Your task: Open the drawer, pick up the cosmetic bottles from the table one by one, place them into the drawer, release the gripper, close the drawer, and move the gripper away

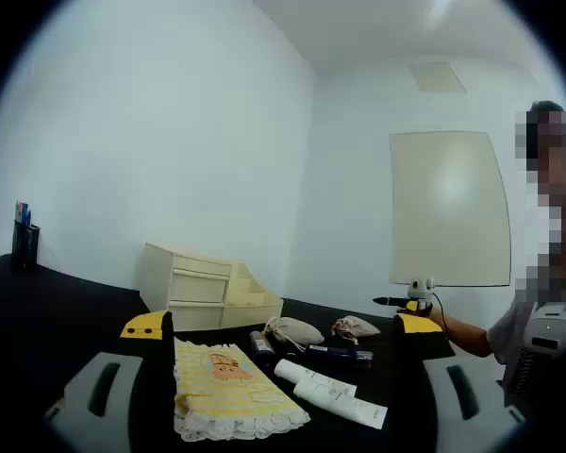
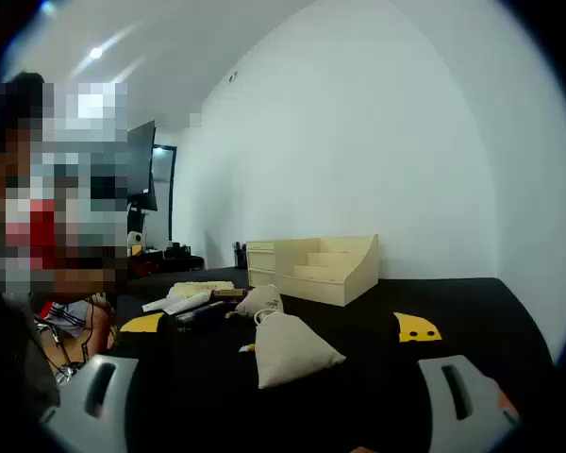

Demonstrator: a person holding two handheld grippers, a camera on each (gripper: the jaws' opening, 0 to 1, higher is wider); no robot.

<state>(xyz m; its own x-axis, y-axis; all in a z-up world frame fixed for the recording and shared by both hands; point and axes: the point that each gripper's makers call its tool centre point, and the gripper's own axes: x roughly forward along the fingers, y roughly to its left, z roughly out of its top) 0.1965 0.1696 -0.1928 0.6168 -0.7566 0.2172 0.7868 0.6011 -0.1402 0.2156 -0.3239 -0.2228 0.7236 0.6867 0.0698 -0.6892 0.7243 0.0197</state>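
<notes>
Left gripper [image 1: 283, 332]: its jaws are standing spread wide with nothing between them, hovering above the black table [image 1: 66, 321].
Right gripper [image 2: 281, 332]: its jaws are likewise standing wide apart and holding nothing, low over the table [image 2: 434, 293].
Left gripper view, nearest: a yellow frilled cloth [image 1: 231, 389] is lying flat just ahead of the jaws, with two white tubes [image 1: 328, 392] lying beside it on its right.
Cosmetic bottles [image 1: 340, 355]: dark bottles are lying on their sides just past the cloth and tubes, near two small beige pouches [image 1: 294, 330]; their labels are too small to read.
Right gripper view, nearest: one beige drawstring pouch [image 2: 291, 351] is sitting between the jaws' lines, a second one [image 2: 261, 300] lying behind it.
Bottles from this side: they are showing as a dark blur [image 2: 200, 313] left of the pouches, next to the white tubes [image 2: 181, 303].
Drawer unit [image 1: 208, 286]: a cream box with stepped open shelves is standing at the far side by the white wall, its drawers sitting shut.
Drawer unit, right gripper view [image 2: 311, 267]: the stepped shelf side is facing the camera here.
Far left corner: a dark pen holder [image 1: 24, 243] is standing alone.
Person [image 1: 481, 330]: sitting at the table edge.
</notes>
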